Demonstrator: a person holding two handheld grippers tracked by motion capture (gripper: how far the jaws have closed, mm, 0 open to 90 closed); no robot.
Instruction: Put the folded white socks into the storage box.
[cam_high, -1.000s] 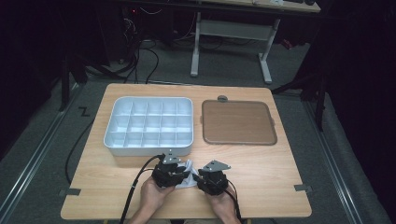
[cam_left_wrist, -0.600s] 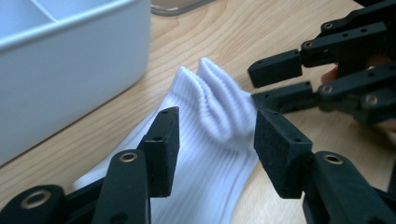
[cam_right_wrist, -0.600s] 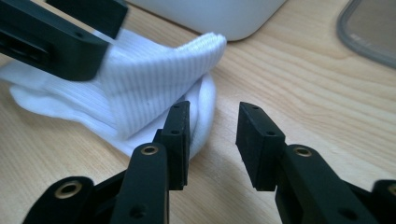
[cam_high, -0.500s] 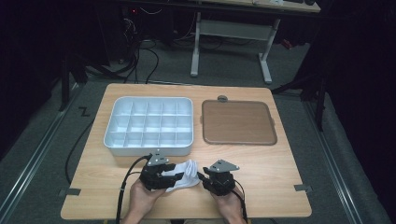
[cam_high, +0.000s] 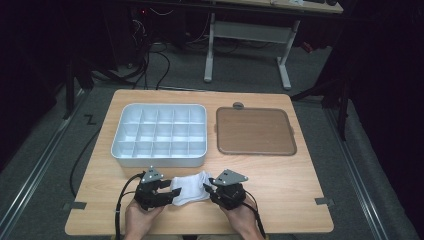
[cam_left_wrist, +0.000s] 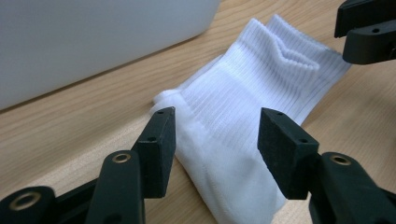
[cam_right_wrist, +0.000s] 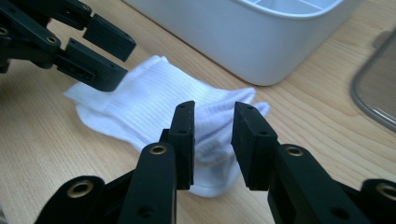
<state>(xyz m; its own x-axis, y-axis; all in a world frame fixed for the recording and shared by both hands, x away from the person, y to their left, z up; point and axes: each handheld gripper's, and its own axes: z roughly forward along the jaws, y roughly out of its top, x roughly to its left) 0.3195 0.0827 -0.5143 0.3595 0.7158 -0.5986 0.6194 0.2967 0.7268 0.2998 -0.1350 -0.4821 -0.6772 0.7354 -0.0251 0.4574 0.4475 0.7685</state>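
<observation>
A white ribbed sock (cam_high: 192, 189) lies flat on the wooden table (cam_high: 280, 175) near its front edge, between my two grippers. My left gripper (cam_high: 167, 192) is at the sock's left end. Its jaws have just been opening and now stand wide apart over that end (cam_left_wrist: 219, 135), the pads not pressing on it. My right gripper (cam_high: 209, 189) hovers at the sock's right end. In the right gripper view its jaws (cam_right_wrist: 210, 135) stand a little apart above the folded cuff (cam_right_wrist: 219, 116), gripping nothing. The left gripper's black fingers (cam_right_wrist: 93, 65) show beyond the sock.
A white tray with several compartments (cam_high: 160, 131) stands just behind the sock, its wall (cam_right_wrist: 261, 42) close to the right gripper. A brown flat lid (cam_high: 254, 131) lies to the tray's right. A person's hands come in over the table's front edge.
The left gripper has moved left and its jaws have opened. The sock, hidden between the two grippers before, now lies spread out between them. The right gripper has risen slightly.
</observation>
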